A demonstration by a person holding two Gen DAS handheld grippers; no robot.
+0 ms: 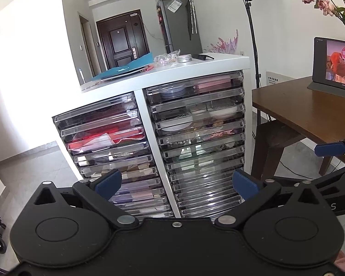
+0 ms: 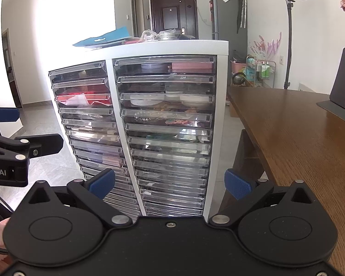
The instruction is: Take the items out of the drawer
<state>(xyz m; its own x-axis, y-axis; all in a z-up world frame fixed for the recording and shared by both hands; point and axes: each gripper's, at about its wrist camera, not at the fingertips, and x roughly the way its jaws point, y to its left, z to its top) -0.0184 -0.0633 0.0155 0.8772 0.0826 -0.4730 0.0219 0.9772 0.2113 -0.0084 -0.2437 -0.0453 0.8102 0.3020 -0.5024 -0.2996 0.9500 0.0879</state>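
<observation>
With your left gripper (image 1: 176,184) and right gripper (image 2: 170,182) both wide and empty, every clear plastic drawer (image 2: 166,115) in the white cabinet (image 2: 163,46) remains closed, so nothing is taken out yet.

A lived-in home. Behind the drawer cabinet (image 2: 163,119) stand a front door (image 2: 172,13) and fridge (image 2: 227,11); a wooden dining table (image 2: 299,133) sits beside it.

You face white cabinet (image 2: 220,87), clear drawers (image 2: 165,115), red contents mid-left; brown wood-grain table (image 2: 299,133) right; your grippers black, blue pads (image 1: 108,182); teal folder (image 1: 126,69) top.
</observation>
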